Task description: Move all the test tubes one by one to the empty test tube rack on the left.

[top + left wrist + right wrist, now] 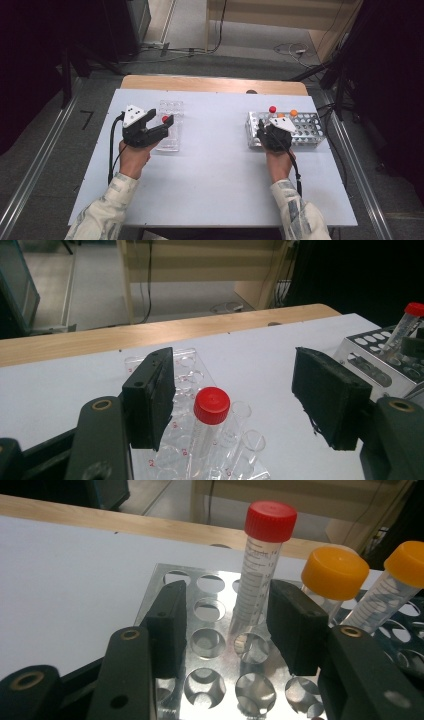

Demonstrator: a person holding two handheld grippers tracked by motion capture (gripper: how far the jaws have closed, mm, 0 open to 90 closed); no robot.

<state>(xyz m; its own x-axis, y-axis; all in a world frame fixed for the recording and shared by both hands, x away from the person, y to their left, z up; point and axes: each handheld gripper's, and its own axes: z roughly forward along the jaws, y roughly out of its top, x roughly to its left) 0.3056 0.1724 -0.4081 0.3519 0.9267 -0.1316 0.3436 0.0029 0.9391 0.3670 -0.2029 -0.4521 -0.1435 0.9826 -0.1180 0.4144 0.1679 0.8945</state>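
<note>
Even overhead light, dark room edges, soft focus, glare on the metal rack [200, 690].

A red-capped tube [210, 425] stands up straight in a clear plastic rack [169, 125] on the left side of the bench. Another clear tube with a red cap [260, 570] leans a little in a hole of the shiny metal rack [310, 132] on the right side, next to two orange-capped tubes [332, 577]

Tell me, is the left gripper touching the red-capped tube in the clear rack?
Apart. In the left gripper view, the left gripper stands open around the red-capped tube, with clear space between the tube and each black pad.
</note>
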